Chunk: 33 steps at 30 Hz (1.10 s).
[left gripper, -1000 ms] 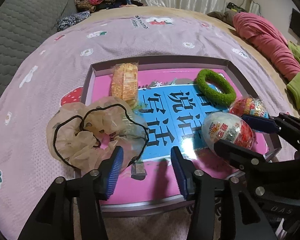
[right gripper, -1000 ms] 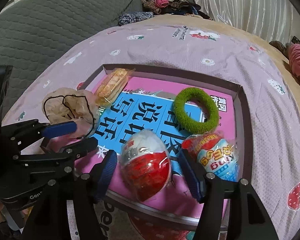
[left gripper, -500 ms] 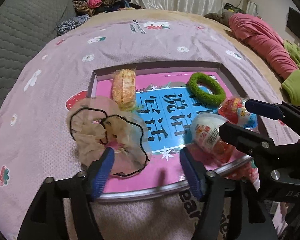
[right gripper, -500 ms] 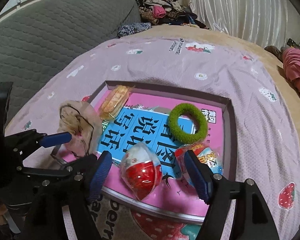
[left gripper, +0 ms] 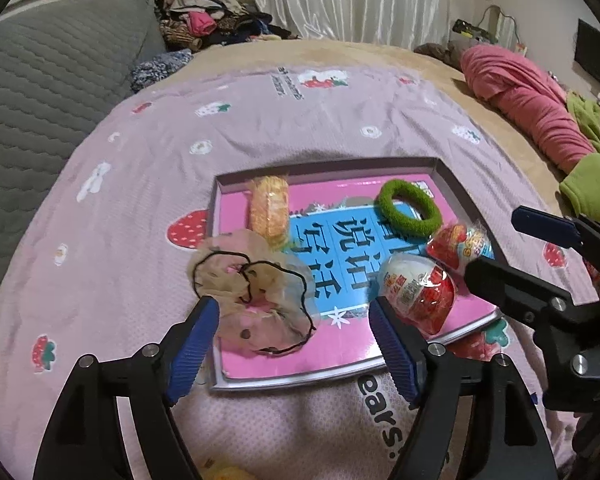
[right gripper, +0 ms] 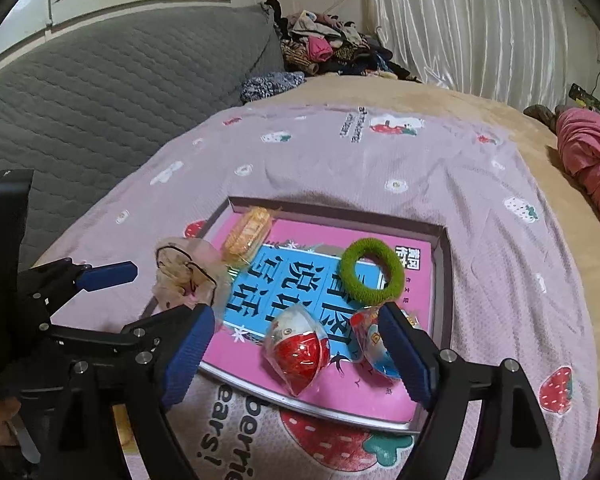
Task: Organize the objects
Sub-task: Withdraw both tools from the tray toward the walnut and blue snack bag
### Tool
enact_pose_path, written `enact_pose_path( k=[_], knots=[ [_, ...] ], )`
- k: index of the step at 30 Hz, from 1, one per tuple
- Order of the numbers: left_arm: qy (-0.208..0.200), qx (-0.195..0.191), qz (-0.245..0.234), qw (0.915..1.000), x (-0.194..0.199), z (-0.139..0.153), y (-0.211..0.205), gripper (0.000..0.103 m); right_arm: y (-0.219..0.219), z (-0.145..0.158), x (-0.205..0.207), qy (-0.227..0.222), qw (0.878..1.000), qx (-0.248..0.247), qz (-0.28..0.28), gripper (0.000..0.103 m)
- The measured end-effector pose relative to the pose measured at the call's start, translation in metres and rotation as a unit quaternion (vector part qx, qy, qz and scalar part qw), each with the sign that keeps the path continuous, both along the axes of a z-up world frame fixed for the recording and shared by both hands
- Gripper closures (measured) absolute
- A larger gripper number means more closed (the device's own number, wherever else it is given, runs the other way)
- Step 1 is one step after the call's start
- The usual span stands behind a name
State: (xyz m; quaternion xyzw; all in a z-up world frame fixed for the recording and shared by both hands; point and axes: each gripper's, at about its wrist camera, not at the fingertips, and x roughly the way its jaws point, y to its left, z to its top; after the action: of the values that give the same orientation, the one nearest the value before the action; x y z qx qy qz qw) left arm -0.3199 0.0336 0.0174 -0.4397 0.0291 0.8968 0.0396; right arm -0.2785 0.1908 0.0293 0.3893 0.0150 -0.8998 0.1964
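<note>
Two wrapped eggs [right gripper: 298,354], green scrunchie [right gripper: 372,272] in tray [right gripper: 440,264].

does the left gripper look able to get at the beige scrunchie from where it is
Probably yes. The left gripper, jaws just opened wide and holding nothing, hangs right over the beige scrunchie at the tray's near corner; nothing covers it, and the wrapped egg sits clear.

I see soft, dim indoor light, no hard shadows; strong fisheye bending and black vignette at my edges, slight overall softness.
</note>
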Motion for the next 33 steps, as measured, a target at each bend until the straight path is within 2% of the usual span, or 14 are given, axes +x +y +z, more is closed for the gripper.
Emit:
enact_pose_path(
  k=[15,33],
  knots=[
    [0.039,-0.001,0.013,0.9991,0.041,0.054,-0.013,0.023,0.009,0.043,0.036,0.037,0.999,0.003,-0.027,0.006],
    [0.078,0.006,0.015,0.9968,0.104,0.112,-0.013,0.022,0.02,0.102,0.102,0.079,0.996,-0.001,-0.032,0.002]
  ],
)
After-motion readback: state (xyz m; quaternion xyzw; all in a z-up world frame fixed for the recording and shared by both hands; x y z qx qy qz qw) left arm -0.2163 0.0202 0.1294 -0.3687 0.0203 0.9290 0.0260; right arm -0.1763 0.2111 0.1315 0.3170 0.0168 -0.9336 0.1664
